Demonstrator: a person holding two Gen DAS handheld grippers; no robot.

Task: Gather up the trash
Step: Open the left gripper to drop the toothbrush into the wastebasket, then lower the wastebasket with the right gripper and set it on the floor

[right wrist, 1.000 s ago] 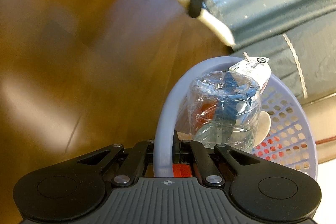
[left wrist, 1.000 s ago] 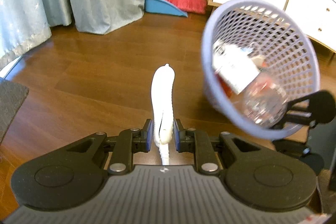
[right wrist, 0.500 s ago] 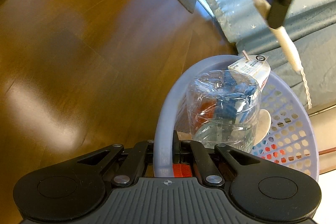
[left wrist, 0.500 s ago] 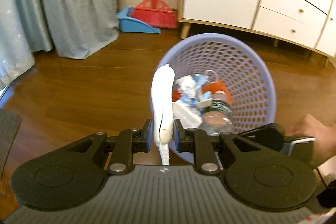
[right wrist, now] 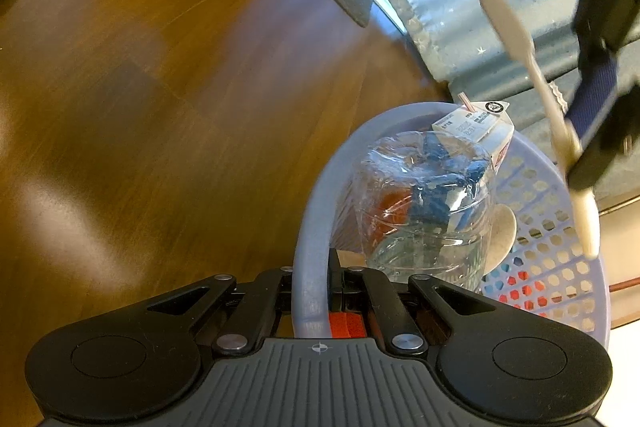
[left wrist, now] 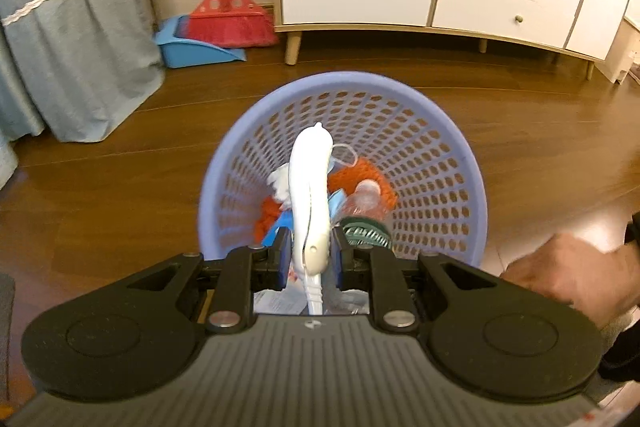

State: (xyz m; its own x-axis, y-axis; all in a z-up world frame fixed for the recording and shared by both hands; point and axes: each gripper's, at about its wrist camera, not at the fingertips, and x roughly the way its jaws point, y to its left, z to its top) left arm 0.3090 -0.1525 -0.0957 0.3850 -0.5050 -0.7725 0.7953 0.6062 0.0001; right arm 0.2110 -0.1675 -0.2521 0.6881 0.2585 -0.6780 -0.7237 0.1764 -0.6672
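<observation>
The lavender mesh basket [left wrist: 448, 163], rim clamped by the right gripper [right wrist: 320, 303], had swung beneath the left gripper [left wrist: 310, 259] clamping a white toothbrush [left wrist: 310, 195]; release belonged over centre.

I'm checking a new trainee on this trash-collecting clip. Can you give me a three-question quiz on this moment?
1. True or false: the left tool holds a white toothbrush.
2. What does the right tool grip?
A. the clear bottle
B. the basket rim
C. the carton
3. Fill in: in the left wrist view the toothbrush sits over the open ____.

Key:
1. True.
2. B; the lavender rim sits between its fingers, with the clear bottle and the carton inside.
3. Basket.
</observation>
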